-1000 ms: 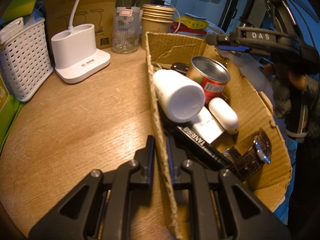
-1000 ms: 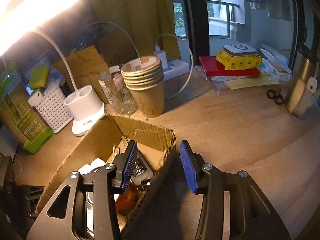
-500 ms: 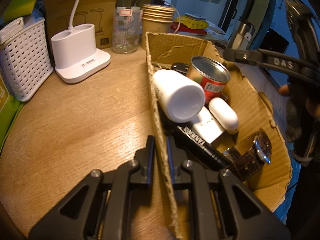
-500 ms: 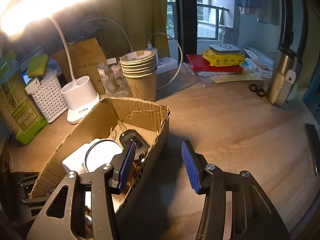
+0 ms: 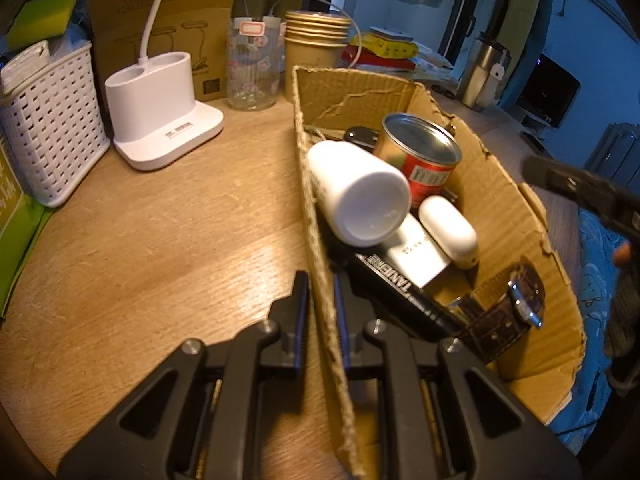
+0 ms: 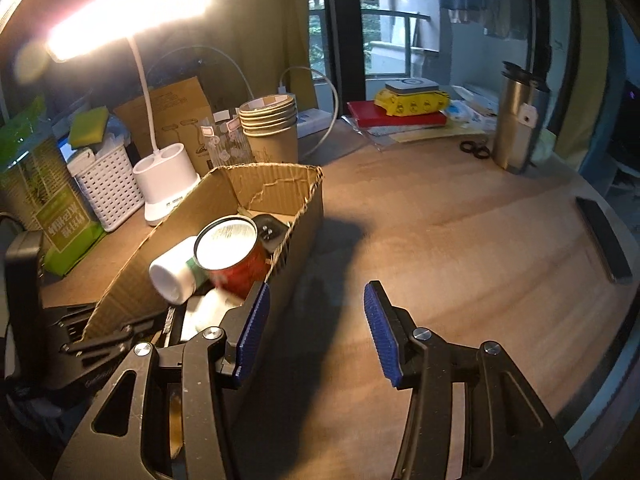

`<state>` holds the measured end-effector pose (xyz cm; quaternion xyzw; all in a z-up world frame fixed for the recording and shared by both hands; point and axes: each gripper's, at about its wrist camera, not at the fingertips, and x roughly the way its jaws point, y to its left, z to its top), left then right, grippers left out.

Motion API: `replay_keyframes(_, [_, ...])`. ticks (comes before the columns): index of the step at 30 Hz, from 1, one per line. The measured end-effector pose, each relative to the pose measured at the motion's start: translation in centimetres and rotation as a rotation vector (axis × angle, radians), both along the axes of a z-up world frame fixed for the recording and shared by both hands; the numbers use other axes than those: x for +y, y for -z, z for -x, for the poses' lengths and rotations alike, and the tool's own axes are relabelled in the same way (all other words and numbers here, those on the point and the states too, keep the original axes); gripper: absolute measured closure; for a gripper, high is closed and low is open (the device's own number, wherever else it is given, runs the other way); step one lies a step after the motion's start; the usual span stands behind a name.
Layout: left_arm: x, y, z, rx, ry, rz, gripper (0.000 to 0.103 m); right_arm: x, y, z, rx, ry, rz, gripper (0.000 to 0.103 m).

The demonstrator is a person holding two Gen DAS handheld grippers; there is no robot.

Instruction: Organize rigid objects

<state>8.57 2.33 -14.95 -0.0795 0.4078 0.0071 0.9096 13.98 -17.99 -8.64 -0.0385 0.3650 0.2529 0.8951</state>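
Note:
A torn cardboard box (image 5: 504, 204) lies on the wooden desk. It holds a white bottle (image 5: 360, 196), a red can (image 5: 424, 156), a white case (image 5: 448, 232), a black marker (image 5: 400, 292) and a brown-strapped watch (image 5: 508, 308). My left gripper (image 5: 320, 304) is shut on the box's left wall. In the right wrist view the box (image 6: 296, 216) sits left of centre with the can (image 6: 232, 252) and bottle (image 6: 176, 276) inside. My right gripper (image 6: 316, 332) is open and empty, above the desk beside the box's right wall.
A white lamp base (image 5: 164, 112), white basket (image 5: 48, 128), glass jar (image 5: 252, 68) and stacked paper cups (image 5: 316, 52) stand behind the box. A steel tumbler (image 6: 520, 120), scissors (image 6: 476, 148), red book with yellow toy (image 6: 404, 108) and a black flat object (image 6: 604, 240) lie to the right.
My right gripper has pulled back and to the right, out from over the box's far end, and stays open. My left gripper keeps its hold on the box wall.

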Motion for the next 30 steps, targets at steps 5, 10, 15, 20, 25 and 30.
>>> replay_keyframes(5, [-0.6, -0.2, 0.2, -0.009, -0.001, -0.036, 0.089, -1.5, 0.5, 2.2, 0.008, 0.036, -0.025, 0.051])
replay_keyframes(10, [-0.6, -0.7, 0.8, -0.037, -0.029, -0.061, 0.081, -2.5, 0.9, 3.9, 0.010, 0.060, -0.021, 0.051])
replay_keyframes(15, [-0.6, -2.2, 3.3, -0.146, -0.097, -0.069, 0.049, -2.9, 0.6, 5.1, -0.003, 0.081, -0.018, 0.045])
replay_keyframes(20, [-1.5, -5.0, 6.3, -0.307, -0.107, -0.105, 0.030, -2.9, 0.0, 5.8, -0.026, 0.093, -0.018, 0.040])
replay_keyframes(25, [-2.4, -7.6, 8.2, -0.412, -0.072, -0.128, 0.017, -2.9, -1.4, 7.0, -0.073, 0.106, -0.010, 0.040])
replay_keyframes(30, [-3.2, -9.6, 9.3, -0.450, -0.027, -0.127, 0.015, -3.7, -4.0, 8.9, -0.180, 0.143, -0.033, 0.040])
